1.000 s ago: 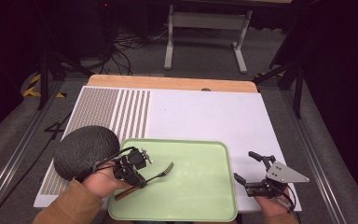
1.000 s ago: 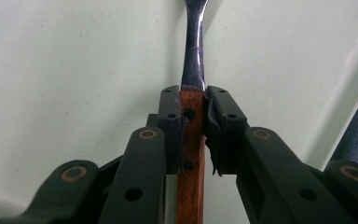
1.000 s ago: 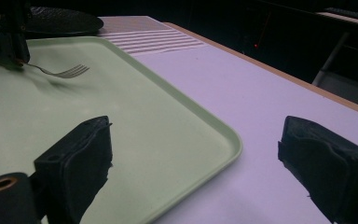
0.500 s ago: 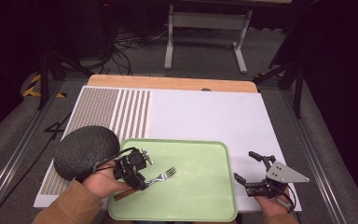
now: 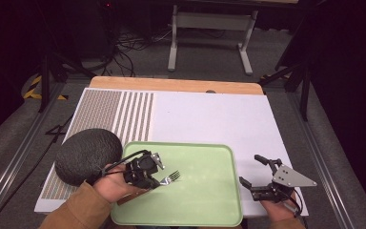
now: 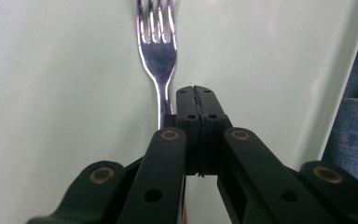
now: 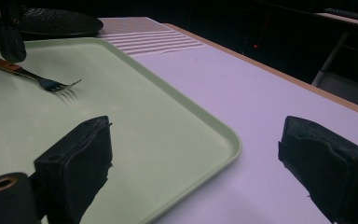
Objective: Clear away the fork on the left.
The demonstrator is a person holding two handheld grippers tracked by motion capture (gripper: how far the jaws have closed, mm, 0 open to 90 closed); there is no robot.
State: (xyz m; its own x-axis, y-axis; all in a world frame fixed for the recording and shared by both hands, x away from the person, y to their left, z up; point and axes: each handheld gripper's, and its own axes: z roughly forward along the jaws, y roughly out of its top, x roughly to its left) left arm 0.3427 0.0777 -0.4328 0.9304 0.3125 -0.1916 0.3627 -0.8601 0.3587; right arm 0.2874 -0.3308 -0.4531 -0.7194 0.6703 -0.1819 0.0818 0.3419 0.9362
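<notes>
A metal fork (image 5: 170, 178) with a wooden handle lies on the pale green tray (image 5: 205, 195), its tines pointing right. My left gripper (image 5: 156, 180) hovers over the fork's neck at the tray's left side. In the left gripper view the left gripper (image 6: 198, 93) is shut with its pads meeting, and the fork (image 6: 157, 51) runs under its left jaw, not between the pads. My right gripper (image 5: 250, 169) stands open just off the tray's right edge, with nothing between its fingers. In the right gripper view the fork (image 7: 51, 84) rests on the tray (image 7: 168, 107), below the left gripper (image 7: 9, 42).
A dark round textured pad (image 5: 88, 155) lies left of the tray, touching its corner. The tray sits on a white mat (image 5: 209, 119) with a striped patch (image 5: 114, 114) at its left. A wooden table edge (image 5: 171, 84) runs along the back.
The fork's tines have dropped slightly toward the near side of the tray. The left gripper has barely shifted. The right gripper has stayed still.
</notes>
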